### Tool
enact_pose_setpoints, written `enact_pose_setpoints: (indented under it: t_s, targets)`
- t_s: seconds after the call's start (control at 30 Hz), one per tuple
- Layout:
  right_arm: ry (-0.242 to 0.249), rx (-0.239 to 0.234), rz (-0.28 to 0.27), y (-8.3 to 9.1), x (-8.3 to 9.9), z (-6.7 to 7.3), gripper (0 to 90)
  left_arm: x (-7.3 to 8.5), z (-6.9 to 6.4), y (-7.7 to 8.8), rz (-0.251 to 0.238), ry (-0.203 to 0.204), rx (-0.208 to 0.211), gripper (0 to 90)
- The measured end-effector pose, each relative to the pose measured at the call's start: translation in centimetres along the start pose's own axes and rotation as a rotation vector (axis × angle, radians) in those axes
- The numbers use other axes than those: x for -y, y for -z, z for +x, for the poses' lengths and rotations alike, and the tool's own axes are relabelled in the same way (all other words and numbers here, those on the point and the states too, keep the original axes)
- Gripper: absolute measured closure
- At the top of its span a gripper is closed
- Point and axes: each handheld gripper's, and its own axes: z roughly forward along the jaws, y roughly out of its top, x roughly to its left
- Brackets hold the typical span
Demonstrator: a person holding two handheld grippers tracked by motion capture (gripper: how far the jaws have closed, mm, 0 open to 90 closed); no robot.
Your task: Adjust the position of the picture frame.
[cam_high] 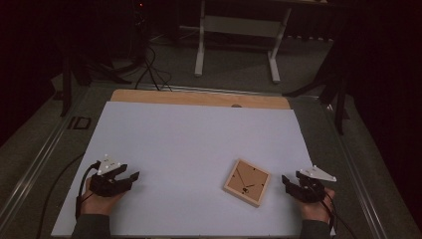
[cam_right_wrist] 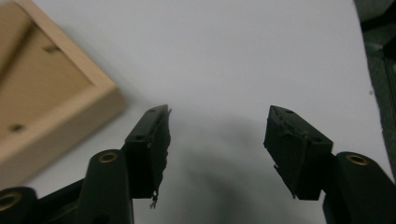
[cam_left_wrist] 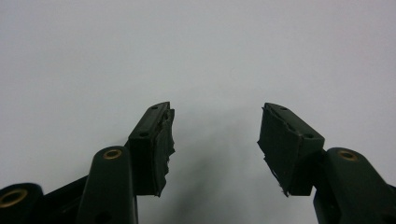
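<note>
Partly obscured: the room beyond the desk point(cam_high: 199, 97) was dark, its side walls lost in shadow; a pale metal frame point(cam_high: 239, 30) stood on grey carpet, its top cut off by the picture's edge. Dark cables point(cam_high: 149, 69) trailed across the floor to a stand too dim to identify. A small dark mark sat on the bare wood strip at the desk's far edge; its nature could not be told.

Item one: wooden frame point(cam_high: 247, 182), square, shallow, of light unfinished wood with raised rim and recessed board. It lay flat on the white sheet point(cam_high: 199, 144), right of centre, near the person's side, turned at an angle to the sheet's edges. Thin dark lines and a small dark fitting crossed the inner board; details too small to read. In the right gripper view its corner point(cam_right_wrist: 51, 88) appeared blurred, cut off at the upper left.

Item two: left tongs point(cam_high: 130, 178), black, hard-bodied, pads ragged at the edges, bearing a grey three-cornered plate. Jaws stood wide apart, nothing between them point(cam_left_wrist: 215, 140); well apart from the frame, over bare sheet.

Item three: right tongs point(cam_high: 285, 180), same make, jaws wide, nothing gripped point(cam_right_wrist: 215, 140). They lay near the frame's right side, not touching it.

Surface: matt white sheet, smooth, covering most of a wooden desk edged with metal rails.
</note>
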Motion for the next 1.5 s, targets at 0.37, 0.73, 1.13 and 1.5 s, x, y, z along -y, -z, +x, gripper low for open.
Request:
enact_pose_setpoints:
  t_s: [0.37,0.73,1.13,1.5]
  targets:
    - [0.221,0.137,-0.112,2.9,-1.1,3.6,42.0,0.0,0.0,0.5,0.005,0.013,-0.016,44.5]
    - [0.183,-0.053,-0.111,2.1,-1.9,6.5,43.9,-0.2,-0.7,1.0,-0.012,-0.01,0.0,44.6]
    - [0.14,-0.118,-0.07,1.5,-1.7,7.2,43.2,-0.6,-1.9,1.2,-0.031,-0.054,0.006,44.2]
    - [0.069,-0.192,0.002,0.8,-1.0,7.5,36.1,-0.8,-2.1,0.8,-0.027,-0.072,0.012,44.2]
